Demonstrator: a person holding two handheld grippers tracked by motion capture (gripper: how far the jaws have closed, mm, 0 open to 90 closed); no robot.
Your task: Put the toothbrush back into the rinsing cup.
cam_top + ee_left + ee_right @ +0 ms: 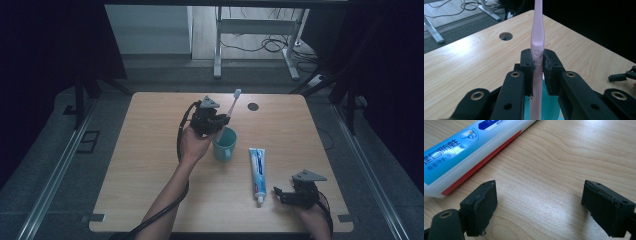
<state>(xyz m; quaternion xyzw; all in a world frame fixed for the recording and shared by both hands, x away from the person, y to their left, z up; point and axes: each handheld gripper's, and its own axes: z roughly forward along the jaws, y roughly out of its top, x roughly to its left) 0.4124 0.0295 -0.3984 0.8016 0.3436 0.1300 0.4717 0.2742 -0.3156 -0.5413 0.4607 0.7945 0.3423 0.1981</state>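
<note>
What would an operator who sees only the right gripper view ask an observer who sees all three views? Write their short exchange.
Operator: My right gripper is open beside the toothpaste. What is the other one doing?
Observer: The left gripper is shut on a pink toothbrush, bristle end up.
Operator: Where is it holding that?
Observer: Over a teal cup, which stands left of the toothpaste and apart from it.
</note>
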